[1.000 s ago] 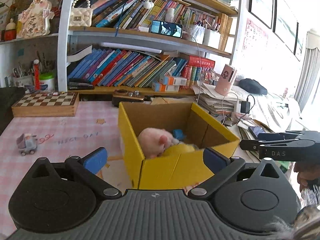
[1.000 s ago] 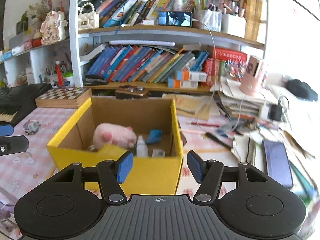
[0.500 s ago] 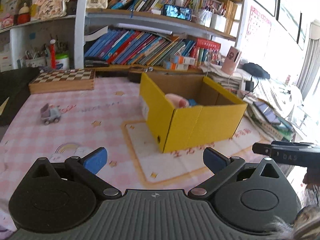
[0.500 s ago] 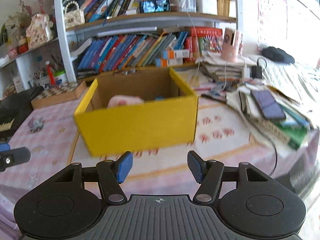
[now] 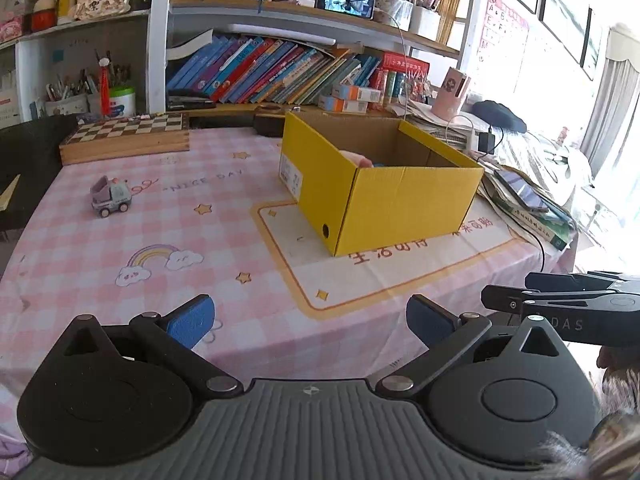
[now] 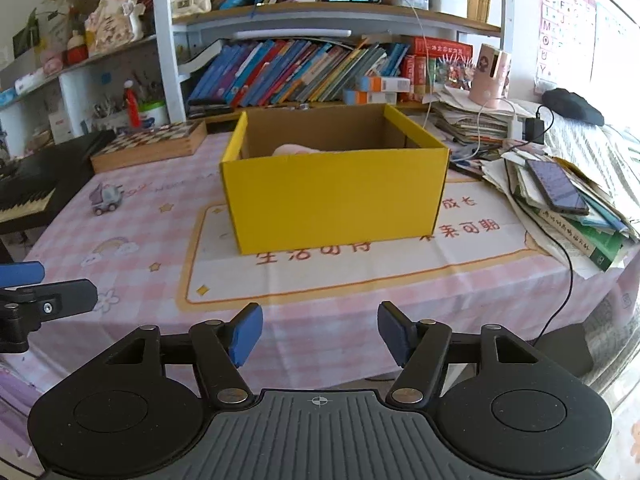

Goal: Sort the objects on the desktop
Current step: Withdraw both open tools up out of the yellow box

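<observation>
A yellow cardboard box (image 5: 408, 200) (image 6: 336, 196) stands open on the pink checked tablecloth (image 5: 160, 240). A pink plush toy (image 5: 356, 158) (image 6: 296, 149) peeks above its rim; the other contents are hidden. A small grey toy truck (image 5: 110, 197) (image 6: 106, 199) sits on the cloth to the box's left. My left gripper (image 5: 310, 318) is open and empty, near the table's front edge. My right gripper (image 6: 320, 332) is open and empty, back from the box's front wall. It also shows at the right of the left wrist view (image 5: 560, 308).
A wooden chessboard box (image 5: 128, 138) lies at the back left. A stack of papers and books with a phone (image 6: 556, 188) on top fills the right side, with a black cable (image 6: 568, 272) hanging over the edge. Bookshelves (image 5: 280, 72) stand behind. A keyboard (image 6: 24, 196) is at the left.
Both grippers have pulled back and down from above the box toward the table's front edge. The box looks smaller and farther now, its contents mostly hidden. Both stay open.
</observation>
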The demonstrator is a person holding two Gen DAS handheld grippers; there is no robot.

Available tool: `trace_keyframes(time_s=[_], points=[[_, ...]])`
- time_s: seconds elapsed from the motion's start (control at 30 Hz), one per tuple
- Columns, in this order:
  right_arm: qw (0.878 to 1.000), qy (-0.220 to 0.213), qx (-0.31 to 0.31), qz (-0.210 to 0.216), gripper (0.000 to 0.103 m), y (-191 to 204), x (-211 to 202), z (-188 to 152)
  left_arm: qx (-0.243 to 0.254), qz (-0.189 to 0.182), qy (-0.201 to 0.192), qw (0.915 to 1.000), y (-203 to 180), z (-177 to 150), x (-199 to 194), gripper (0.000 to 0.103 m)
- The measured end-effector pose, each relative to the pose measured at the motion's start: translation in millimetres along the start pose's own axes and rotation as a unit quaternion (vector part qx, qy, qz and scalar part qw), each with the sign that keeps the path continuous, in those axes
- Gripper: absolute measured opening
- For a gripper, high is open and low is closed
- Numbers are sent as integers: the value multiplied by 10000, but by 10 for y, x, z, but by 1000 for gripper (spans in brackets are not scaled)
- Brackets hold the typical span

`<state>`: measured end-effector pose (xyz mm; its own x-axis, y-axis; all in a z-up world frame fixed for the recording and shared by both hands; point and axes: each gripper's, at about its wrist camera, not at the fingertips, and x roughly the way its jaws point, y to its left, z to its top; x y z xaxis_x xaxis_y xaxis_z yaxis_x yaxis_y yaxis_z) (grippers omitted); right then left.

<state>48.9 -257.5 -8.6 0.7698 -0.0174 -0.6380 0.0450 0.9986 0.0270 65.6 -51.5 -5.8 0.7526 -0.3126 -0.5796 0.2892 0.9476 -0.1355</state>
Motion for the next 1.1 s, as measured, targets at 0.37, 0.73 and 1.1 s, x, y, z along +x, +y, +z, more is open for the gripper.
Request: trace_keyframes(time_s=[0.37, 0.73, 1.1], points=[[9998, 83, -115, 122, 65, 342, -53, -101, -29, 1, 101, 9999, 253, -140, -162, 103], [9984, 63, -368, 431, 65, 745, -10, -82, -245, 312, 20, 9992, 623, -228, -368, 103], [9919, 68, -877, 917, 65, 1230, 88, 15, -616, 774, -148, 9950, 1009, -270, -579, 103]])
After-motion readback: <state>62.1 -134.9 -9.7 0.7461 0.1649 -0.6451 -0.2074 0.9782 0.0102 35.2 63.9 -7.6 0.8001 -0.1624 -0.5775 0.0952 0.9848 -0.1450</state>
